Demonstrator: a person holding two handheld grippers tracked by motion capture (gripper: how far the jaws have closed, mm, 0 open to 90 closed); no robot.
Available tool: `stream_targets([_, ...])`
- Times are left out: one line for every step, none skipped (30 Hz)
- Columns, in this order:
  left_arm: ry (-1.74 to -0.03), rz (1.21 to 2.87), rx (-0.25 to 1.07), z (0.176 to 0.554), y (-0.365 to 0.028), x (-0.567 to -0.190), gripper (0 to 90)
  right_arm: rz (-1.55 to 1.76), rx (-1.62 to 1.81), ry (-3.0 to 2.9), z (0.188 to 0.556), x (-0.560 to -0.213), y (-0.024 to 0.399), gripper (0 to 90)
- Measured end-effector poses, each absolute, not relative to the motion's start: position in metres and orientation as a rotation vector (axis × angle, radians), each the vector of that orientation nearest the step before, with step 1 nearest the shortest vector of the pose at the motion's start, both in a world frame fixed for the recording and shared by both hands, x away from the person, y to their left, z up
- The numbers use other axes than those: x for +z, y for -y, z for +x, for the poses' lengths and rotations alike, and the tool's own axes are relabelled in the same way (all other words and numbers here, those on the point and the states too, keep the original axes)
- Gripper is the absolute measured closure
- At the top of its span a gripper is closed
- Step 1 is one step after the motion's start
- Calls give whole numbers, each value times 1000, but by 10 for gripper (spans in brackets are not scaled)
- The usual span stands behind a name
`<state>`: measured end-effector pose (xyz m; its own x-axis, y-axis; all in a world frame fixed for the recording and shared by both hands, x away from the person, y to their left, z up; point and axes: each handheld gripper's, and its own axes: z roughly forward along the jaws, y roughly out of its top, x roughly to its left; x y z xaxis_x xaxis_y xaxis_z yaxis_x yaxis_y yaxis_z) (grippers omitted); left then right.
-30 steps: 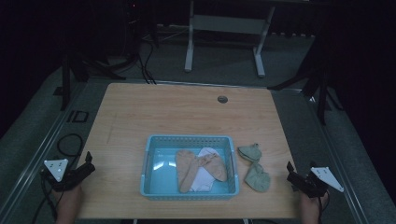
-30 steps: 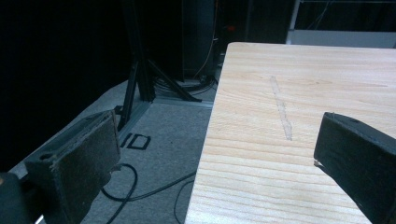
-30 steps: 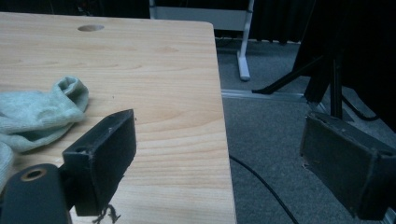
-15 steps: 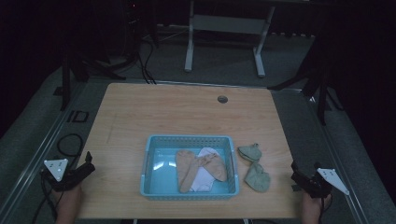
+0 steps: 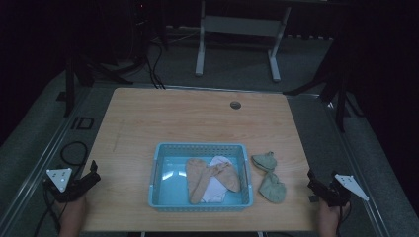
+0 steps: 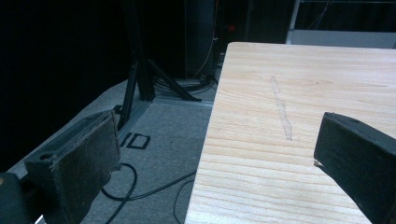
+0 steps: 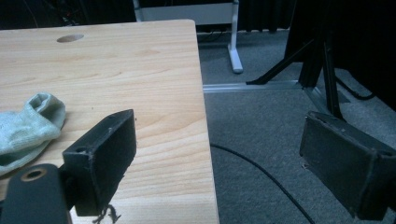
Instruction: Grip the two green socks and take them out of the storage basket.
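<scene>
Grippers rest at the desk's (image 5: 197, 123) near corners, left gripper (image 5: 91, 177) and right gripper (image 5: 312, 178) both with jaws spread and empty, likely parked clear of the work. Green sock (image 5: 269, 177) lies on the desk just right of the blue basket (image 5: 155, 173), which holds a tan sock (image 5: 197, 177) over a white one (image 5: 217, 190)

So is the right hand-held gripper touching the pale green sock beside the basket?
Apart. In the high view, bare wooden table separates the right hand-held gripper at the table's edge from the pale green sock.
</scene>
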<state>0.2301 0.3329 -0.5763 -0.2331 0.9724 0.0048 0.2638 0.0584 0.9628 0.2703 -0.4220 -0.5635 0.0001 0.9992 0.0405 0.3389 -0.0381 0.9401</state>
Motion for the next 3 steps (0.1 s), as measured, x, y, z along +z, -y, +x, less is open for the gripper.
stream_targets([-1601, 1267, 1218, 230, -333, -576, 4, 1491, 1059, -1445, 270, -564, 422, 108])
stream_targets([-1600, 1267, 1218, 230, -333, -576, 4, 1488, 1055, -1447, 271, -564, 422, 108])
stream_targets([-1600, 1267, 1217, 230, -333, -576, 4, 1487, 1053, -1449, 271, -564, 422, 108])
